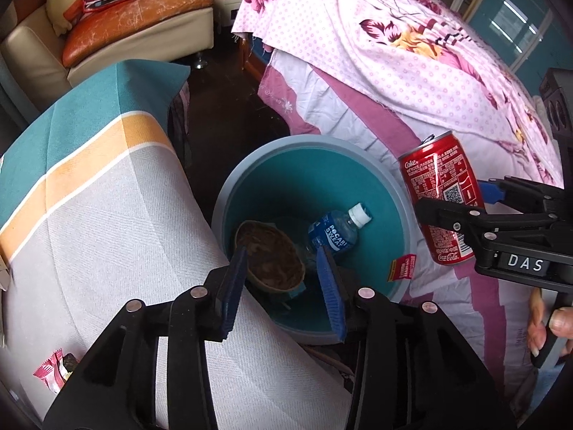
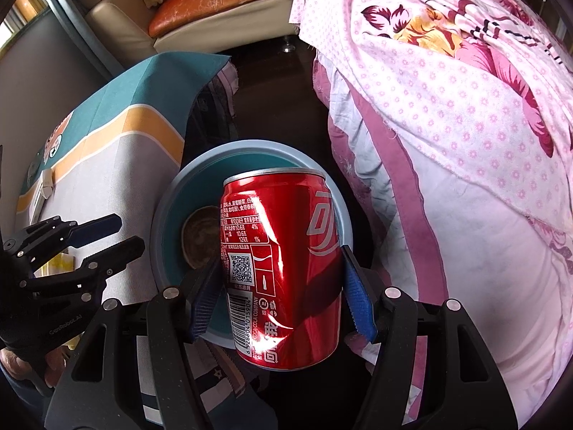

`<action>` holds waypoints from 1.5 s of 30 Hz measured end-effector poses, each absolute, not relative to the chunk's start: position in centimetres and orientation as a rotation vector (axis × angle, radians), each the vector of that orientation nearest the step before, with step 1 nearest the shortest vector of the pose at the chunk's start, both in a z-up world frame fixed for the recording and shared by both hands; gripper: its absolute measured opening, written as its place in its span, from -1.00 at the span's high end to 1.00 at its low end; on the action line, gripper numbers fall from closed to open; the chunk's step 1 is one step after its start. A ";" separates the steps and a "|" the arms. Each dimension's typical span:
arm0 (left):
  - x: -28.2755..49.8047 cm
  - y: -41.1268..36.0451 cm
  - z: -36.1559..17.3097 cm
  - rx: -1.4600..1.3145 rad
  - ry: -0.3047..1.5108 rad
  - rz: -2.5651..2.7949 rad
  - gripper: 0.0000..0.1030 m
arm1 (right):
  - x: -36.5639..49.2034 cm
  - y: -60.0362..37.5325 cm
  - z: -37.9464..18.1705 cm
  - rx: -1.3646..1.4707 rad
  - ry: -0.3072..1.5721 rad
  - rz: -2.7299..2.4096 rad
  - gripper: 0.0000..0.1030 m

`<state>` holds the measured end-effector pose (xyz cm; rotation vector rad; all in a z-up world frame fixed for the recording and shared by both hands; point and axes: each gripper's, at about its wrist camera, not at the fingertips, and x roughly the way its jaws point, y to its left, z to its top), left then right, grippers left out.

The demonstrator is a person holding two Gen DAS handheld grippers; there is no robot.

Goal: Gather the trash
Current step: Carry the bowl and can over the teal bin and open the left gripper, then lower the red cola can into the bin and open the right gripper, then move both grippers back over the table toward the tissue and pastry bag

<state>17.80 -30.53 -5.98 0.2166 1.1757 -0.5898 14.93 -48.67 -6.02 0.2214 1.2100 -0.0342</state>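
Note:
My right gripper [image 2: 283,286] is shut on a dented red Coca-Cola can [image 2: 283,268] and holds it upright beside the right rim of a round teal bin [image 2: 164,222]; the can [image 1: 438,200] and right gripper [image 1: 454,197] also show in the left wrist view. My left gripper [image 1: 283,279] is open and empty above the near edge of the bin [image 1: 311,143]. Inside the bin lie a blue Pocari Sweat bottle [image 1: 335,231], a brown coconut-like shell [image 1: 268,254] and a red wrapper [image 1: 403,268]. The left gripper [image 2: 118,236] shows at the left of the right wrist view.
A table with a grey, yellow and teal cloth [image 1: 100,193] stands left of the bin, with a pink snack wrapper [image 1: 53,372] near its front edge. A bed with pink floral bedding [image 1: 412,71] lies to the right. A sofa [image 1: 125,25] stands at the back.

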 end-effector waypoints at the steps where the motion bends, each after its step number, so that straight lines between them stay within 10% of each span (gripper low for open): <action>1: 17.7 -30.3 -5.8 0.215 1.169 -0.588 0.04 | 15.0 -48.5 -6.0 0.220 1.211 -0.033 -0.16; 7: 17.2 -28.9 -4.9 0.218 1.132 -0.553 -0.53 | 15.2 -47.9 -6.1 0.208 1.222 -0.028 -0.16; 13: 17.0 -27.0 -3.8 0.182 1.116 -0.540 -0.66 | 15.9 -47.1 -6.2 0.191 1.237 -0.025 -0.16; 45: 15.9 -19.2 -1.9 0.052 1.097 -0.512 -0.74 | 16.7 -43.2 -4.2 0.111 1.265 -0.070 -0.48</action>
